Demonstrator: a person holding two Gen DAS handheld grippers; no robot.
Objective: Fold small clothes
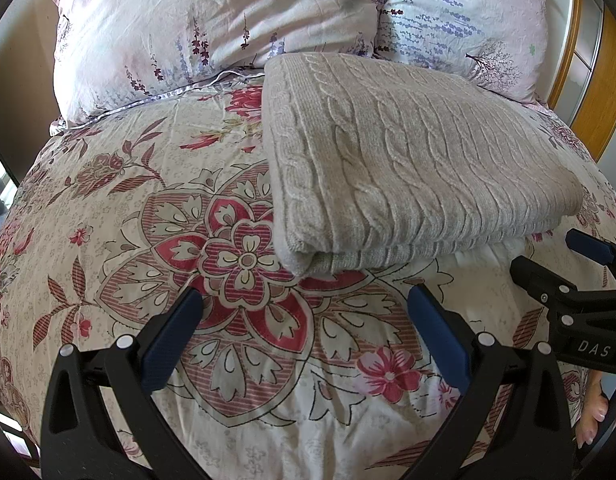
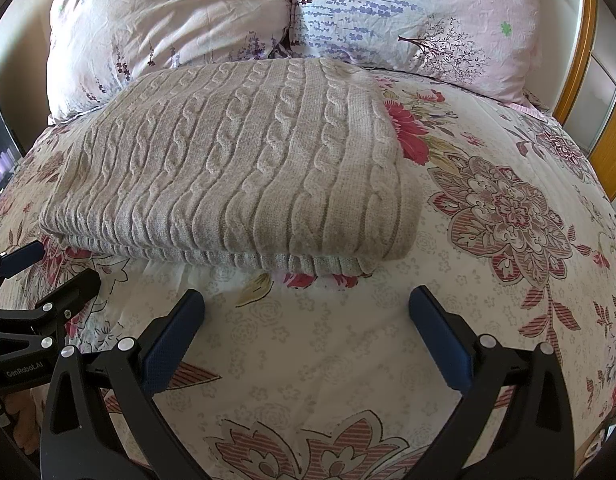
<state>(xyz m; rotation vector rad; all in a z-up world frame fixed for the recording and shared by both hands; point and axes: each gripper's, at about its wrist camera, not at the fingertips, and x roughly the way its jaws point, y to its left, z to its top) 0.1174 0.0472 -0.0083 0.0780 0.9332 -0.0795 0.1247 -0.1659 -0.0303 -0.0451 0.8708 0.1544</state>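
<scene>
On the floral quilt (image 1: 108,208), a folded cable-knit sweater (image 1: 407,160) lies before both spread-jawed grippers (image 1: 304,312).

Both views evenly lit by soft daylight; colours clear, nothing dim. Brightest patches washed out on duvet cover (image 1: 483,264) just below folded knit sweater (image 1: 407,168), and on pillows (image 2: 387,12) at top. Thin soft shadow cast under sweater's near edge. Small glints seen on metal screws of left claw (image 1: 304,332) and right claw (image 2: 308,332). Strong fisheye bulge noted: bed curved, wooden frame (image 2: 587,40) bent at right edge. Corners cut off by black vignette. Focus sharp at centre, softened toward rim.
</scene>
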